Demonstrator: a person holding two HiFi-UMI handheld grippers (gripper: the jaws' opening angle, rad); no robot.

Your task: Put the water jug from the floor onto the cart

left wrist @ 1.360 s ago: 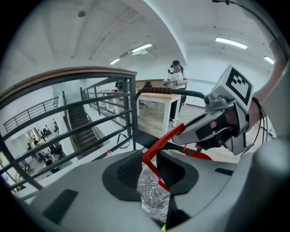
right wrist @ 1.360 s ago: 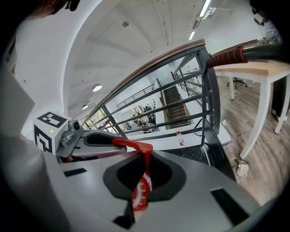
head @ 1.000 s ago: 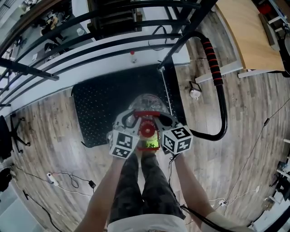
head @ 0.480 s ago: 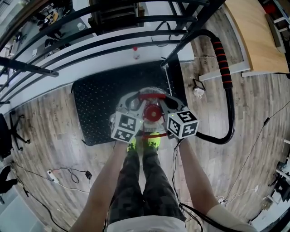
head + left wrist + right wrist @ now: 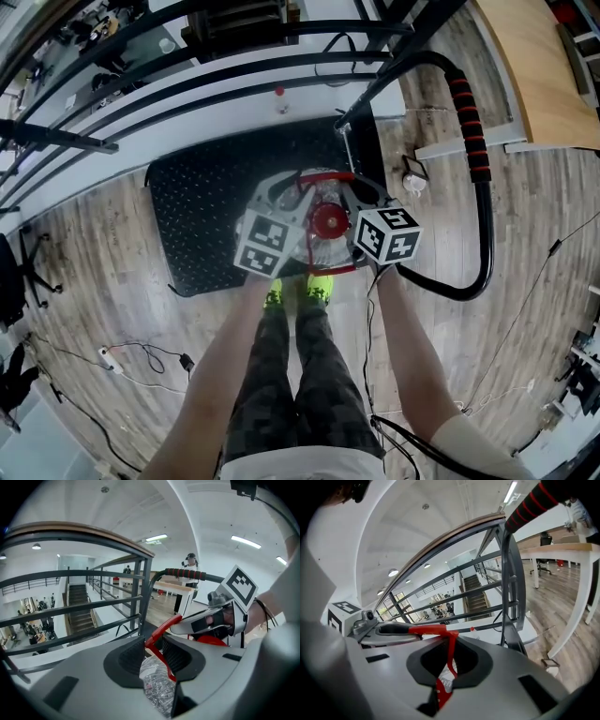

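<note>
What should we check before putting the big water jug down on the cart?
1. Left tongs closed on the jug's red handle: ok.
2. Right tongs closed on the same handle: ok.
3. Water jug above the cart's black platform: ok.
4. Jug apart from the cart's push bar: ok.
5. Jug's bottom resting on the platform: cannot tell, since the head view looks straight down.

Open cart deck (image 5: 199, 217) ahead — railing bars (image 5: 187, 79) beyond, push handle (image 5: 469, 122) at right.
</note>
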